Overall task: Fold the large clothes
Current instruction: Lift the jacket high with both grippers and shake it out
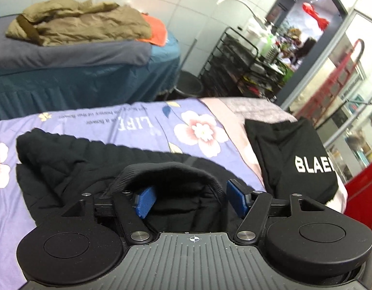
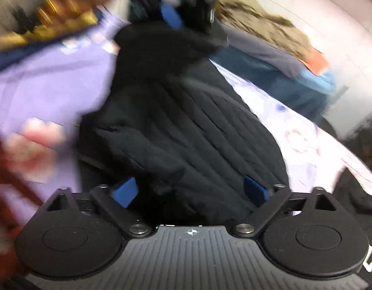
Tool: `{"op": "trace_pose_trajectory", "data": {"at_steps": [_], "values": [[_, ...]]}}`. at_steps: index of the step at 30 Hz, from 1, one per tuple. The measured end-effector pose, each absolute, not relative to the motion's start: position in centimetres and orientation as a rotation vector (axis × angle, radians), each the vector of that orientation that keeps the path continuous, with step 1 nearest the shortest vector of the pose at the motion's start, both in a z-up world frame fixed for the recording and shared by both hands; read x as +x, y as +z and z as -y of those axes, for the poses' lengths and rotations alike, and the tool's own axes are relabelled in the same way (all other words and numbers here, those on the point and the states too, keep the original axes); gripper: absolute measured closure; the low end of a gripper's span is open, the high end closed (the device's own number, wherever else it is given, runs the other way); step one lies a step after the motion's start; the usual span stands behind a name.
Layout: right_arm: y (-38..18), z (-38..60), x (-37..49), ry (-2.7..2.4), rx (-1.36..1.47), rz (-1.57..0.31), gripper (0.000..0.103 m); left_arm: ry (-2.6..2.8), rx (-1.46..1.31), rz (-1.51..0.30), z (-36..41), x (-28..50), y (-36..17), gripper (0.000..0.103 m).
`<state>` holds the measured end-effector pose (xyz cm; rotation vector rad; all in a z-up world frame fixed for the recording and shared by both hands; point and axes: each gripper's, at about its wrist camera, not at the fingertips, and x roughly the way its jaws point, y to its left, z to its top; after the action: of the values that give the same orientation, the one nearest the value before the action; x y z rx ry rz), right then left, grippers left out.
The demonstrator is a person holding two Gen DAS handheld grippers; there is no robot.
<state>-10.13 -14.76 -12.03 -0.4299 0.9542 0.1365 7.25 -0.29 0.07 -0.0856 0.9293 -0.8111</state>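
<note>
Just black jacket [image 1: 72, 166] near bed [image 1: 142, 123] edge.

This looks like a massage or beauty parlour with a shop front, not a home. Two narrow treatment beds stand side by side: the near one under a purple flowered sheet [image 1: 142, 125], the far one under a skirted blue cover [image 1: 89, 82] with a tan garment [image 1: 84, 21] heaped on it. Against the white panelled wall [image 1: 161, 2] stands a black wire trolley [image 1: 236, 65] crowded with bottles and jars, and a round stool [image 1: 189, 85] sits beside it. To the right, a glazed metal-framed door [image 1: 350, 77] lets in daylight.
</note>
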Motion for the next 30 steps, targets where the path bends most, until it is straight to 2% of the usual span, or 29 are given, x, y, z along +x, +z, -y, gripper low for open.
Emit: {"op": "trace_pose_trajectory", "data": {"at_steps": [1,2,3,9,17,19,27,30], "values": [[-12.6,15.1,-9.4,0.133,-0.397,-0.998,0.043,-0.820,-0.078,-0.934,0.3,7.2,0.1,0.000],[-12.8,15.7,-9.2,0.126,-0.356,-1.029,0.057,-0.836,-0.070,-0.938,-0.2,7.1,0.2,0.000],[-12.9,16.7,-9.0,0.104,-0.309,-1.041,0.078,-0.849,-0.064,-0.940,-0.7,7.0,0.2,0.000],[-11.0,25.0,-7.7,-0.184,0.074,-0.967,0.081,-0.947,-0.053,-1.008,-5.5,6.2,0.6,0.000],[-11.7,30.0,-5.7,-0.315,0.145,-0.939,0.081,-1.160,0.273,-1.117,-7.3,2.8,-0.7,0.000],[-11.9,31.0,-5.8,-0.338,0.162,-0.941,0.081,-1.111,0.411,-1.039,-7.6,2.2,-1.0,0.000],[-11.8,30.7,-5.9,-0.339,0.178,-0.965,0.081,-0.960,0.938,-0.494,-4.7,1.8,-6.3,0.000],[-11.3,30.5,-6.4,-0.326,0.173,-0.965,0.080,-0.997,1.059,-0.439,-4.7,1.3,-7.8,0.000]]}}
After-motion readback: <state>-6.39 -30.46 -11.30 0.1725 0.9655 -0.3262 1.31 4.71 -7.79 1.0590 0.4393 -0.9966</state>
